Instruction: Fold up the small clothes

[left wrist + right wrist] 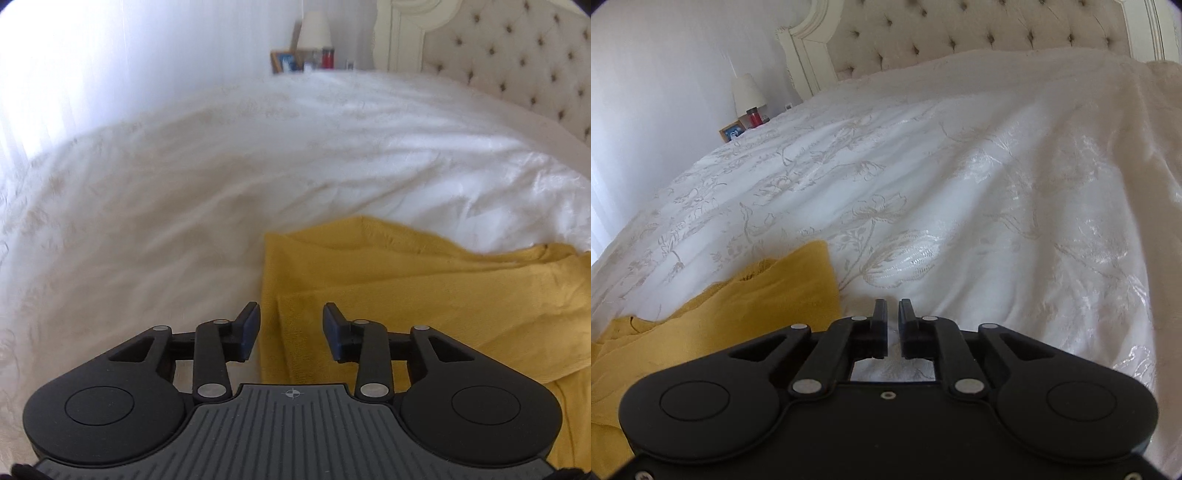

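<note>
A mustard-yellow garment (424, 295) lies on the white bedspread, with folds across it. My left gripper (291, 317) is open and empty, hovering over the garment's left edge. In the right wrist view the garment (738, 314) lies at the lower left. My right gripper (893, 314) is nearly shut with a thin gap between the jaws, holds nothing, and sits over bare bedspread just right of the garment's corner.
The white embroidered bedspread (923, 184) covers the bed. A tufted beige headboard (979, 33) stands at the far end. A bedside table with a lamp (748, 92), a red jar and a picture frame stands at the far left.
</note>
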Available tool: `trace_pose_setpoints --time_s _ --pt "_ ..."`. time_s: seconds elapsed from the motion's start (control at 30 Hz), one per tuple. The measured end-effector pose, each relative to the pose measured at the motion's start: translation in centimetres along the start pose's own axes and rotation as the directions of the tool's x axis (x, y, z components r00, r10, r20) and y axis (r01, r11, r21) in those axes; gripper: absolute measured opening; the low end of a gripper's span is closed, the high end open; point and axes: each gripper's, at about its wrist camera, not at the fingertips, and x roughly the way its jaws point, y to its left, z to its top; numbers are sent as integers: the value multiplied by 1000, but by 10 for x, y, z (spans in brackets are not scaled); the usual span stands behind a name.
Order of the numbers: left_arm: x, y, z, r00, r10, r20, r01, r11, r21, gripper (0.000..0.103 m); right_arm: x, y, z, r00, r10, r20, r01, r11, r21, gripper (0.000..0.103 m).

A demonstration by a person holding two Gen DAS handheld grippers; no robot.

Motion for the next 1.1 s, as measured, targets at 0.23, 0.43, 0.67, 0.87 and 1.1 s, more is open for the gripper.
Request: trace_pose_setpoints --time_s 0.23,0.43,0.67,0.87,1.1 --pt "-14 -28 -12 988 -144 61 144 990 12 53 -8 25 0 988 132 83 -123 987 -104 50" --pt "11 -44 -46 985 -151 81 149 988 27 68 -11 53 -8 974 213 78 -190 954 -231 50" --pt "10 -56 -51 986 -135 97 128 989 80 79 -8 86 -19 952 306 5 -287 901 -325 47" --pt "13 -53 -51 985 -144 96 138 988 72 80 18 68 -23 985 142 -102 -162 958 -235 45" --pt "13 -55 -52 985 -139 98 132 988 76 81 17 46 -21 997 37 -60 -48 981 -187 42"
